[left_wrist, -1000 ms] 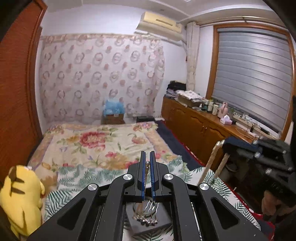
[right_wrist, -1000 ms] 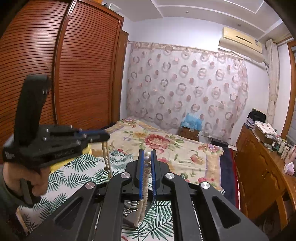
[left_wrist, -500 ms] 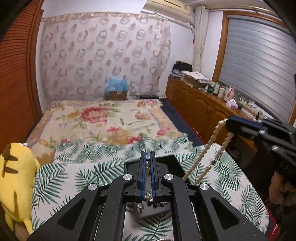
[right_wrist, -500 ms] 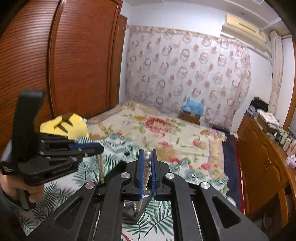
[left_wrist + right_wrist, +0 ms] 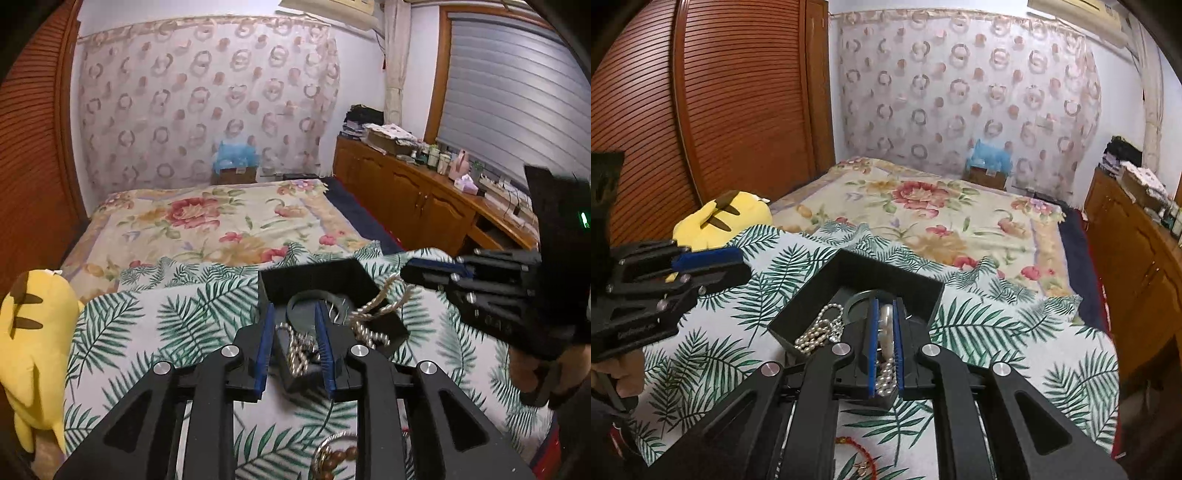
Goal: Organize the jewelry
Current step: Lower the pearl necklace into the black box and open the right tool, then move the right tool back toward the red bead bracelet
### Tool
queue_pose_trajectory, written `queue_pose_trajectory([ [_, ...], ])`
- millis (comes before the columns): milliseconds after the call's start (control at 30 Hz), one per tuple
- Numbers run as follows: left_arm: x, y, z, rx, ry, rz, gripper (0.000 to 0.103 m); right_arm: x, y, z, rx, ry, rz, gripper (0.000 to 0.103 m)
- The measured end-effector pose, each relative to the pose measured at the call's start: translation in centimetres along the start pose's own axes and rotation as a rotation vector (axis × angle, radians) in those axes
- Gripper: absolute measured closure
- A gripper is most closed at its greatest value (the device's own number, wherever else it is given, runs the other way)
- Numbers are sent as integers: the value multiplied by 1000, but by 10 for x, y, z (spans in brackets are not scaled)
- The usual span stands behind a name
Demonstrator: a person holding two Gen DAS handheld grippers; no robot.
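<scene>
A black jewelry box [image 5: 314, 284] [image 5: 886, 273] lies open on the leaf-print cloth on the bed. A pearl necklace [image 5: 373, 314] [image 5: 816, 332] lies partly in the box, one end draped over its rim. My left gripper [image 5: 295, 332] is open just above the box, with the necklace's end loose between its fingers. My right gripper [image 5: 885, 325] is shut on the other end of the pearl necklace, low over the box; it shows in the left wrist view [image 5: 410, 273]. A dark ring-shaped piece [image 5: 299, 302] lies inside the box.
A yellow plush toy [image 5: 33, 343] [image 5: 727, 218] sits at the bed's left edge. A beaded bracelet [image 5: 336, 458] and a red string piece [image 5: 860, 454] lie on the cloth near me. A wooden cabinet [image 5: 424, 199] runs along the right wall, a wardrobe [image 5: 720, 110] stands left.
Both grippers have come down to the box with the necklace. My left gripper has opened and let go of its end, which now lies in the box.
</scene>
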State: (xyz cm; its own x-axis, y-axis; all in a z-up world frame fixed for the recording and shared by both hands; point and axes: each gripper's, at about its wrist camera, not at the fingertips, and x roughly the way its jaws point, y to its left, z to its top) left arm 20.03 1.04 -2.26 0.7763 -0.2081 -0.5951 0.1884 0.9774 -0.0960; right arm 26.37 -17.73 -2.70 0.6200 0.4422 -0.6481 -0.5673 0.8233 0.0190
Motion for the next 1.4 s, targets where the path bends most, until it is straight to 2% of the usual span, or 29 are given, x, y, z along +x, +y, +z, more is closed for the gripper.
queue_pose_trajectory([
  [100,-3,-3,-13,30,10,19,82,-3,0,-5,7,-6,2,94],
  [300,-9,-4,-39,40,43,1,82,-14,8,-15,-7,-20,22,94],
  [567,-22,-5,-74,23,82,-38,80,-23,20,-61,-35,22,45,93],
  [600,-24,-6,-78,22,85,-42,79,-21,22,-68,-45,34,41,92],
  [667,-26,-7,-86,24,92,-45,78,-16,21,-82,-58,67,27,76],
  [900,-27,-10,-107,38,127,-42,73,2,9,-112,-49,169,40,74],
  [1100,-21,-13,-118,45,172,-59,71,11,4,-110,-15,191,77,77],
  [1133,-19,-13,-119,47,179,-61,71,14,5,-109,-17,199,79,79],
  [1400,-9,-15,-125,60,223,-72,71,29,13,-103,-66,260,82,81],
])
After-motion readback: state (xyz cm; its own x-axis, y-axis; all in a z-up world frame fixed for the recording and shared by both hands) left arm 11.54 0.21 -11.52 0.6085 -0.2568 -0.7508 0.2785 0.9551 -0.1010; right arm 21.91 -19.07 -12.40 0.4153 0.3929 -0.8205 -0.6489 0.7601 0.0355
